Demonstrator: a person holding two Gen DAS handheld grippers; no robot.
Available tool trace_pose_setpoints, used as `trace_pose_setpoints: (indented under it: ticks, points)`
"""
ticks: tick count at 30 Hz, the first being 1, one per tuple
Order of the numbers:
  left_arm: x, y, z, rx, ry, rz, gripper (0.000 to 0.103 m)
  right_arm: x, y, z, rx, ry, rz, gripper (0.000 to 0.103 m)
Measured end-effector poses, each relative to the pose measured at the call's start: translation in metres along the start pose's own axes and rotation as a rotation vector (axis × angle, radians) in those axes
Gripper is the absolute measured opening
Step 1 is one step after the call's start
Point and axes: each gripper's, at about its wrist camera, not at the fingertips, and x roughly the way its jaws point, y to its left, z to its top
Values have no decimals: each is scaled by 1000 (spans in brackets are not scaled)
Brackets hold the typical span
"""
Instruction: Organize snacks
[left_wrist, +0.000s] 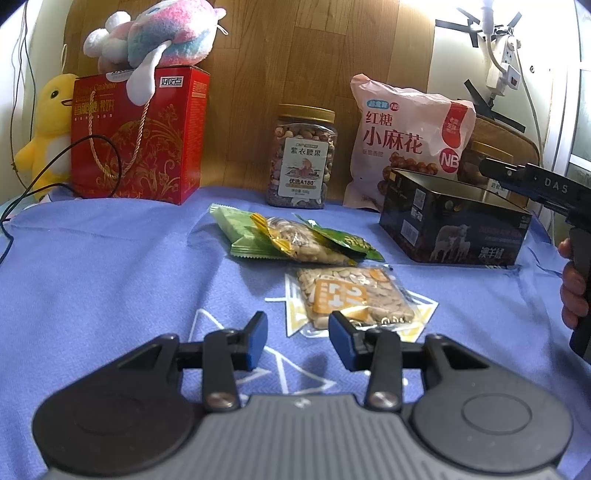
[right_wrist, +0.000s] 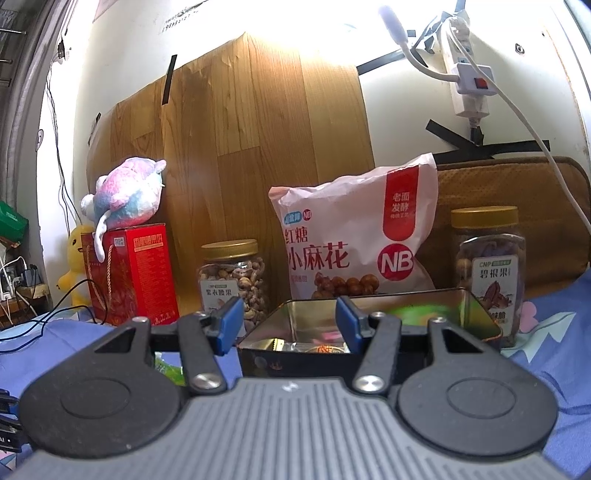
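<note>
Small snack packets lie on the blue cloth: a clear packet with an orange label, and behind it a pile of a green packet, a yellow-edged nut packet and another green one. My left gripper is open and empty, just in front of the orange-label packet. An open black tin stands at the right; it also shows in the right wrist view, with something small inside. My right gripper is open and empty, hovering at the tin's near rim.
Along the wooden back board stand a red gift box with plush toys on it, a cashew jar, a pink bag and a pecan jar. A black cable trails at the left. A power strip hangs on the wall.
</note>
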Motion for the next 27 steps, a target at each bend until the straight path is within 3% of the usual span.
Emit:
trace_pose_setpoints:
  ticks: [6,10,17,20,23,27]
  points:
    - [-2,4,0,-19,-8,-17,38,2,3,1,-4,19,31,58]
    - [-4,24,8,-117,-16,-66,38,14,3,1,85,137,205,58]
    - [-5,65,49,-232,-52,-143,38,26,23,2,139,305,360,58]
    - [9,78,67,-274,-40,-178,46,40,42,-2,98,372,377,58]
    - [24,82,76,-322,-22,-230,46,56,61,-8,16,426,361,58]
    - [39,78,76,-313,4,-236,51,62,89,-22,-200,429,349,74]
